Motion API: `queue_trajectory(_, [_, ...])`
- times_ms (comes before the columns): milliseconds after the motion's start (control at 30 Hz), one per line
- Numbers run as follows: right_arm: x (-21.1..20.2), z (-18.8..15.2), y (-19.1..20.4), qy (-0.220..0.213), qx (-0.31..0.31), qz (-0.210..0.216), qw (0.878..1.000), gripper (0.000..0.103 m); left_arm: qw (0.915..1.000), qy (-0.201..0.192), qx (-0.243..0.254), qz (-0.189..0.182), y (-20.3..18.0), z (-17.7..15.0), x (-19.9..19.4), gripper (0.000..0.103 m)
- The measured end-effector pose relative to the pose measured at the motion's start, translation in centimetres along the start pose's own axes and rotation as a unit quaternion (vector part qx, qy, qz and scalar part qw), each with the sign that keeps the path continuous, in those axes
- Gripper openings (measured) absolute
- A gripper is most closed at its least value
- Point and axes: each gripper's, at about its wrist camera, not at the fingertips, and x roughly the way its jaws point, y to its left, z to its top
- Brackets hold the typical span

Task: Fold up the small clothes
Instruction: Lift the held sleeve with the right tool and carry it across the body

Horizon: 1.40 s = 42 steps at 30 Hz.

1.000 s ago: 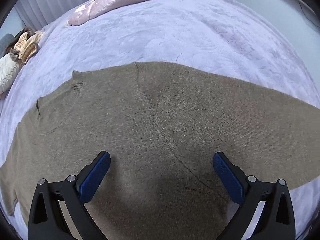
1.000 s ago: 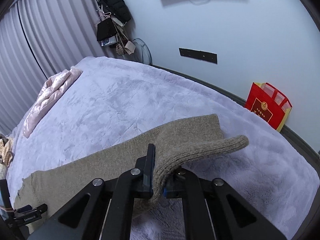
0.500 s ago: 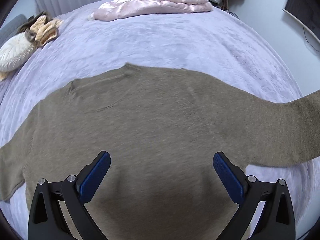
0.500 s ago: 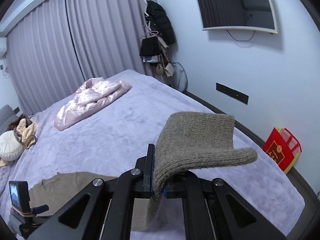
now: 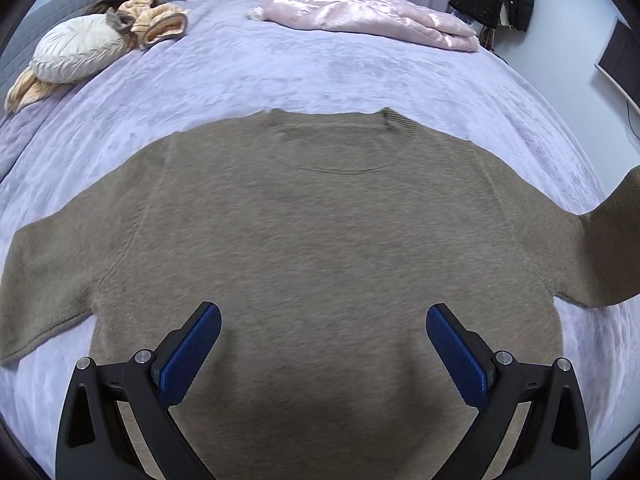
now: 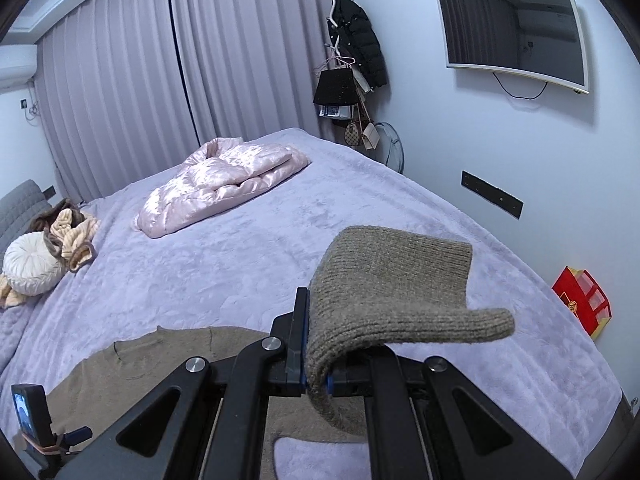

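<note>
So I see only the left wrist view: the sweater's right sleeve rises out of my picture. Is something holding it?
Observer: Yes. The right gripper is shut on the sleeve cuff, which is lifted off the bed.
Operator: Does the cuff hang straight?
Observer: No, it folds over the gripper, and its ribbed end sticks out sideways.
Operator: And my left gripper, can you see it from there?
Observer: Only partly: the left gripper is open over the sweater. The right view shows just part of that rig at its lower left edge.

Left gripper spread wide, empty.
Right gripper raised, jaws pinched tight on sweater sleeve.
</note>
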Motion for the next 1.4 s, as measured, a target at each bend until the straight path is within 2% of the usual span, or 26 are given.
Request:
queue_trajectory(300, [0.0,-1.0,4.8,0.01,-0.018,0.018,1.0,0.006,0.9994,0.001,-0.019,0.029,6.1,-2.4,0.9,0.103])
queue_trajectory(633, [-0.6,-1.3,10.2,0.014,-0.05,0.043,0.998,0.006,0.9974,-0.009,-0.061,0.038,11.8,-3.4,-0.1,0.103])
queue_trajectory(800, [-0.9,-1.7,13.4,0.013,-0.068,0.06,0.996,0.006,0.9881,-0.02,-0.143,0.053,18.2,-4.0,-1.8,0.103])
queue_trajectory(900, [-0.8,-2.0,15.1,0.013,-0.078,0.069,0.995,0.006,0.9763,-0.028,-0.204,0.066,22.9,-4.8,-3.0,0.103])
queue_trajectory(1067, [-0.2,-2.9,17.7,0.02,-0.094,0.084,0.992,0.006,0.9616,-0.041,-0.262,0.073,28.0,-6.0,-4.3,0.103])
queue_trajectory(1167, [0.1,-3.4,19.3,0.025,-0.103,0.093,0.99,0.006,0.9595,-0.044,-0.269,0.07,29.2,-6.4,-4.6,0.103])
queue_trajectory(1400, [-0.1,-4.3,23.5,0.029,-0.13,0.114,0.985,0.006,0.9621,-0.044,-0.261,0.064,29.6,-6.5,-5.1,0.103])
